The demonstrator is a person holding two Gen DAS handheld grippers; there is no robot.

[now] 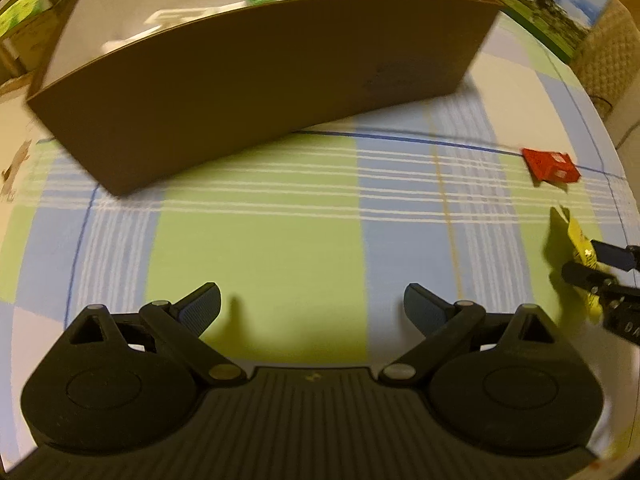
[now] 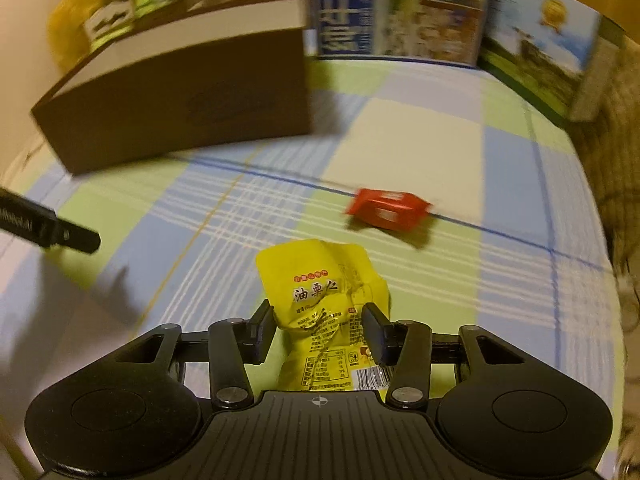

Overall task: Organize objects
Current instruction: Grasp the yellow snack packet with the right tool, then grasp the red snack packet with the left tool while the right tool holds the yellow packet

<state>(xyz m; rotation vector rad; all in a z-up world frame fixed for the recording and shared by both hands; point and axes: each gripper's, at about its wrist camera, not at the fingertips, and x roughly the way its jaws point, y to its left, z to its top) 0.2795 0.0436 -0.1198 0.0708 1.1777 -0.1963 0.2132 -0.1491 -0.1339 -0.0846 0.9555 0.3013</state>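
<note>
Yellow packet (image 2: 324, 312) sat between your right gripper's (image 2: 318, 330) fingers, lying crumpled on the checked cloth (image 2: 420, 140); the jaws stood narrow around it, but you could not tell whether the pads actually pinched it. From the left view the same packet (image 1: 572, 252) showed at the far right edge with the right gripper's tips (image 1: 596, 268) on it. Your left gripper (image 1: 312, 304) was spread wide with nothing between its jaws, over a green square of cloth (image 1: 260, 220).

Red packet (image 2: 388, 210) lay loose on the cloth just beyond the yellow one, apart from it, on a blue line; in the left view it (image 1: 550, 164) sat right of the box. Brown box (image 1: 256, 84) with a white inside stood ahead of the left gripper, open at the top, some white and green items inside, blurred. In the right view the box (image 2: 180, 120) stood far left, nothing between it and the packets except open cloth; the left gripper's finger (image 2: 60, 232) poked in from the left.

Yellow packet's print read 油栗仁, with small text and a barcode below, too small to read. Blue carton (image 2: 344, 12) behind carried large white characters, blurred. A picture box (image 2: 540, 48) with a balloon stood far right.
</note>
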